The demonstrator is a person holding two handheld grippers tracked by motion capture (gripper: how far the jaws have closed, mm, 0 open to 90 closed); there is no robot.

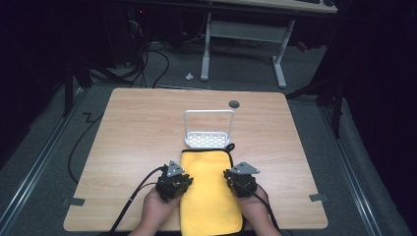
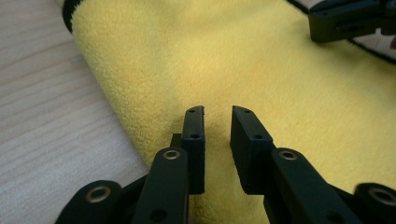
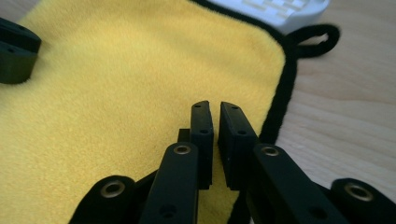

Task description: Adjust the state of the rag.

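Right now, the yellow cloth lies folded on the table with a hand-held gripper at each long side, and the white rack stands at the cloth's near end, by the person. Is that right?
Not quite. The white rack stands at the far end of the yellow cloth, away from the person, as the high view shows. The rest holds: the left hand-held gripper and right hand-held gripper sit at the cloth's two long sides on the table.

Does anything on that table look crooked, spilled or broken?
Nothing much. The yellow towel lies flat but hangs over the table's near edge, its far corner touching the white rack.
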